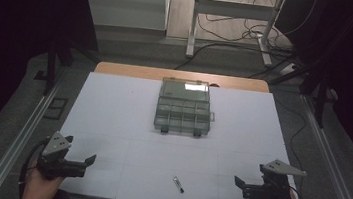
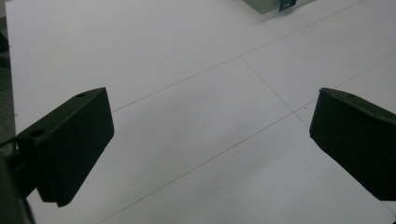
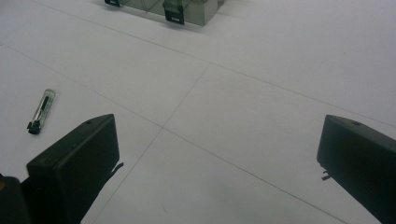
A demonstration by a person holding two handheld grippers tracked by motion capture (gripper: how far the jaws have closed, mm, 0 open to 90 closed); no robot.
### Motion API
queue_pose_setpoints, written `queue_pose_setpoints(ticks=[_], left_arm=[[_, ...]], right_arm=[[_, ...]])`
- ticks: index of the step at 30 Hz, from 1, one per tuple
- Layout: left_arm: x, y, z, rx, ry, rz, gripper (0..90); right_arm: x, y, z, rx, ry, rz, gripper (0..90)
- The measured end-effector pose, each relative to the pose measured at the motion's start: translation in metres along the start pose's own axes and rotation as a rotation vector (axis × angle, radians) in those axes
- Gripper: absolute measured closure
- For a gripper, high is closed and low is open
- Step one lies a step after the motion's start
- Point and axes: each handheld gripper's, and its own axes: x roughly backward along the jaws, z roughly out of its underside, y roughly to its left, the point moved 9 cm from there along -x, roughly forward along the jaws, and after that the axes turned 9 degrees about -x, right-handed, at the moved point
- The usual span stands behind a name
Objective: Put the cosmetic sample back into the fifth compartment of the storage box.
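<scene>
A clear plastic compartment box [image 1: 184, 107] with its lid shut and two dark latches lies in the middle of the white table; its front edge [image 3: 180, 10] shows at the top of the right gripper view. A small utility knife [image 1: 178, 184] lies near the table's front edge, also seen as the knife [image 3: 40, 111] left of my right gripper's jaws. At the front left corner my left gripper [image 1: 87, 164] stands open and empty. My right gripper [image 1: 240, 183] is open and empty at the front right corner. Both point inward over bare table.
The white table surface [image 1: 126, 124] has faint grid lines. Metal rails [image 1: 25, 132] run along both sides of the table. A desk frame and cables [image 1: 232, 30] stand on the floor beyond the far edge.
</scene>
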Motion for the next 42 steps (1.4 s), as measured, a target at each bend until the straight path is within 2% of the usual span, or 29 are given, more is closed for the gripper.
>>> queue_pose_setpoints(ticks=[3,7,11,20,26,29,37,42], left_arm=[[0.002,0.000,0.000,-0.008,-0.007,-0.007,0.1],[0.005,0.000,0.000,0.015,-0.024,0.000,0.0],[0.006,0.001,0.000,0.019,-0.026,-0.006,0.0],[0.005,-0.001,0.000,0.003,-0.026,0.014,0.0],[0.005,0.000,0.000,0.013,-0.031,0.021,0.0],[0.005,0.000,0.000,0.017,-0.033,0.024,0.1],[0.005,0.000,0.000,0.015,-0.031,0.025,0.4],[0.005,0.000,0.000,0.017,-0.033,0.027,0.4]], right_arm=[[-0.001,0.001,0.000,0.010,0.003,0.001,0.0],[-0.003,0.001,0.000,0.014,0.018,-0.001,0.0],[-0.004,0.002,0.001,0.014,0.032,-0.004,0.0],[-0.006,0.003,0.002,0.030,0.046,-0.006,0.0],[-0.007,0.006,0.001,0.044,0.054,-0.023,0.0],[-0.008,0.009,0.000,0.036,0.047,-0.041,0.0],[-0.017,0.023,-0.003,0.080,0.058,-0.079,0.0],[-0.020,0.028,-0.003,0.086,0.067,-0.086,0.0]])
